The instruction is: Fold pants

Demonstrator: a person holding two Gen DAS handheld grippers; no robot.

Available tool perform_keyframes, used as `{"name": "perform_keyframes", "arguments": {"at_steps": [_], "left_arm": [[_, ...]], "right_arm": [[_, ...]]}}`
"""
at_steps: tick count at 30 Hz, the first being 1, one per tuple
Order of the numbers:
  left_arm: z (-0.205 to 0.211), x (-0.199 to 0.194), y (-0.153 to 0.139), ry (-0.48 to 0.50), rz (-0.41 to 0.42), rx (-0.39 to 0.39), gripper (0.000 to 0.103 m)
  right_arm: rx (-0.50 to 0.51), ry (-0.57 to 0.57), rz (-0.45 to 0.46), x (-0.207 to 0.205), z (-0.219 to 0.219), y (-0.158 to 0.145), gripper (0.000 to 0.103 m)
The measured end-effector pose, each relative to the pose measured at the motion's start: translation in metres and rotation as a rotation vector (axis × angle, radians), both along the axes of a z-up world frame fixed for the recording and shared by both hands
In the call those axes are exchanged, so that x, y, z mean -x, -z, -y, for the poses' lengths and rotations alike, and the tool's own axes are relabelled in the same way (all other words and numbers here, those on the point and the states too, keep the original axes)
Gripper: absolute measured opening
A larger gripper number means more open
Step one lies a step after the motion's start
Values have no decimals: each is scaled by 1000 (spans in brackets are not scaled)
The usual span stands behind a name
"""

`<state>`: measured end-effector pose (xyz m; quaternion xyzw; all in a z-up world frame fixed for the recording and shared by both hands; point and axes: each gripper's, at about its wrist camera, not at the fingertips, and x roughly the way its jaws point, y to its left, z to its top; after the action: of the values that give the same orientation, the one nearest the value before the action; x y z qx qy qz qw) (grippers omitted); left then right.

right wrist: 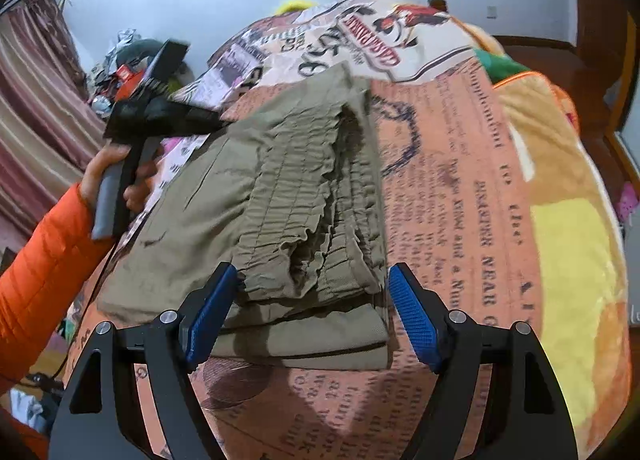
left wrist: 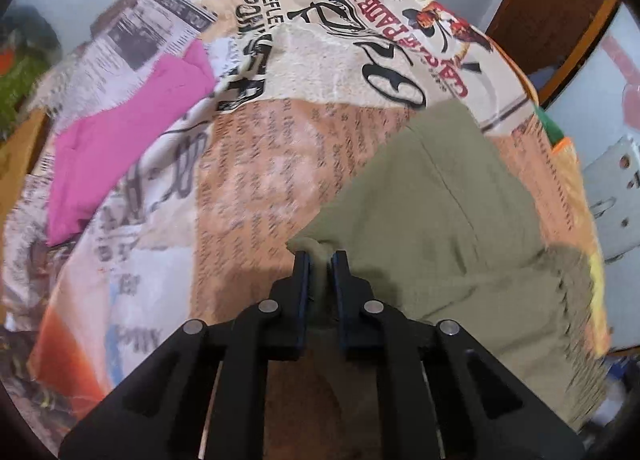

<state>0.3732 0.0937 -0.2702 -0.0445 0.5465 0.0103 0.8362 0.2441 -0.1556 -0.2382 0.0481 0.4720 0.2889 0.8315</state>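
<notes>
Olive-green pants lie folded on a bed covered by a newspaper-print blanket. The gathered elastic waistband is on top, facing the right wrist camera. My right gripper is open, its blue-padded fingers on either side of the waistband end, just above it. My left gripper is shut on a bunched edge of the pants. In the right wrist view the left gripper's body is at the pants' far left edge, held by a hand in an orange sleeve.
A pink garment lies on the blanket to the left. A yellow and orange blanket covers the bed's right side. Striped curtains and clutter are at far left, a wooden headboard at right.
</notes>
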Motion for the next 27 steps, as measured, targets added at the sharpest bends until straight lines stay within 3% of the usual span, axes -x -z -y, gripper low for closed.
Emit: {"name": "perform_keyframes", "arguments": {"at_steps": [6,13,21,27], "left_arm": [[-6,49,-1,-15,0,-52,11],[-11,119,-15,-41,33,-9,11],[-4,182,-27,-85,62,86,11],[9,214,-32,-75,84,64,11]], "right_arm": [[-23,53,38,1,17,-20,74],[-15,56,64,13,16,-30,74],[12,43,40,27,8,-19,74],[53,59,12,33,9,0,74]]}}
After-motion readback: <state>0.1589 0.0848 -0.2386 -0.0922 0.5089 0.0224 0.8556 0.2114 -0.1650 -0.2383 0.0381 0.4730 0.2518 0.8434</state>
